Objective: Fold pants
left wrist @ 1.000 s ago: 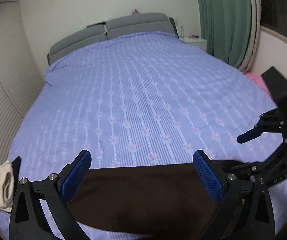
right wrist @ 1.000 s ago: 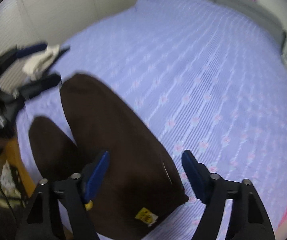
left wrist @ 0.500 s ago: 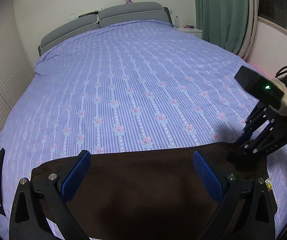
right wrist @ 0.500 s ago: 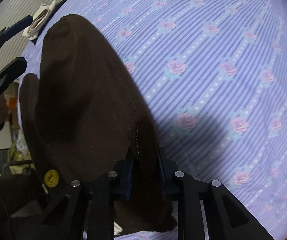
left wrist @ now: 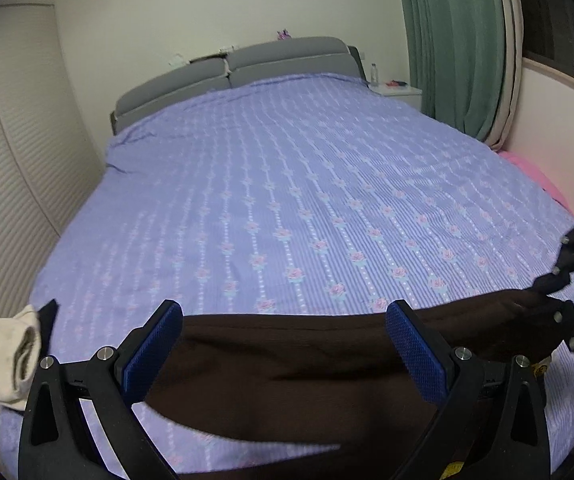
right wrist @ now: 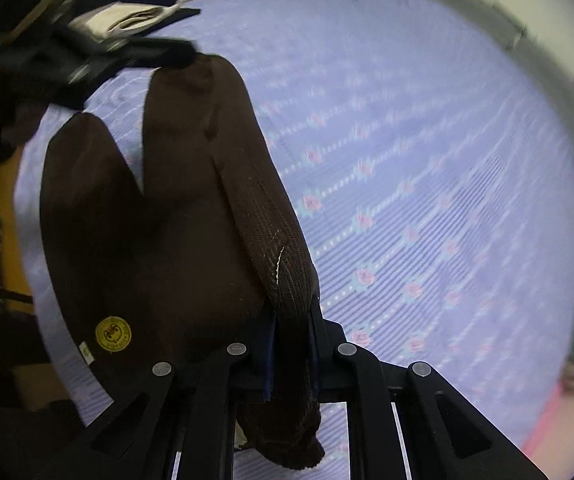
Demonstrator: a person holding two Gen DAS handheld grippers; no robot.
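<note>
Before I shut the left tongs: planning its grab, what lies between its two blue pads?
In the left wrist view, the dark brown pants span the gap between the open left tongs, with striped bedspread beyond their edge.

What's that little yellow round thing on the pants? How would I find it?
Start at the big purple flowered bedspread and find the dark brown pants the right gripper pinches. Near the waist, left of that gripper, sits a yellow round badge, the only bright spot on the brown cloth.
</note>
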